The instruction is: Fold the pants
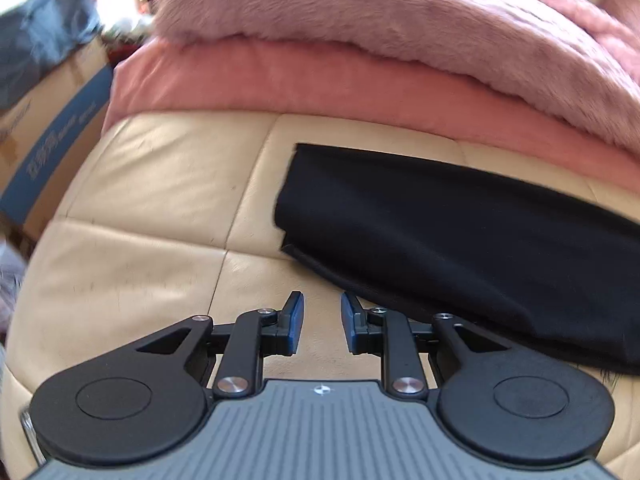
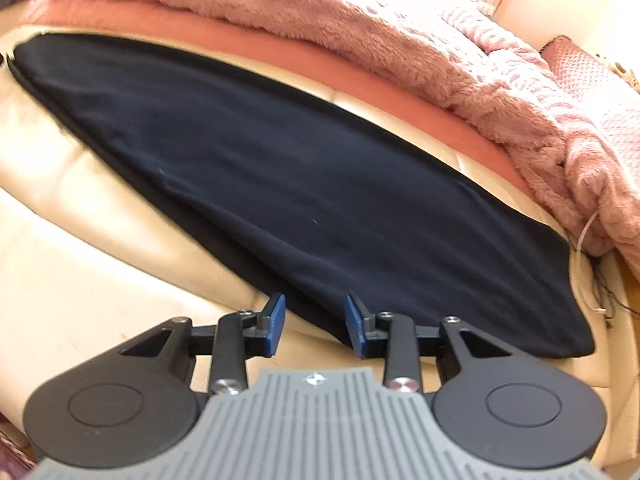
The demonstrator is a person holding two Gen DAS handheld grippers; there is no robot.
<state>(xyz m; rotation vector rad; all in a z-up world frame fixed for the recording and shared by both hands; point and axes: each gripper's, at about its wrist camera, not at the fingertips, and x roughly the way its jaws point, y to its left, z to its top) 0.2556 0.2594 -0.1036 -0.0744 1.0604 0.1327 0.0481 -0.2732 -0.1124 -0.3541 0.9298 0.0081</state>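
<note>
The black pants [image 2: 288, 184] lie flat on a cream leather seat [image 2: 80, 240], folded lengthwise into one long strip. In the left wrist view the pants [image 1: 460, 240] fill the right half, their left end near the middle of the seat [image 1: 140, 208]. My left gripper [image 1: 322, 326] is open and empty, above the cream leather just left of the pants' near edge. My right gripper [image 2: 315, 326] is open and empty, hovering at the near edge of the pants, with the black cloth showing between its blue pads.
A pink furry blanket [image 1: 400, 20] on a salmon blanket [image 1: 280, 80] lies behind the pants. A cardboard box [image 1: 52, 132] with dark cloth on it stands at the left. A pink cushion [image 2: 580, 68] and thin cords [image 2: 588, 240] are at the right.
</note>
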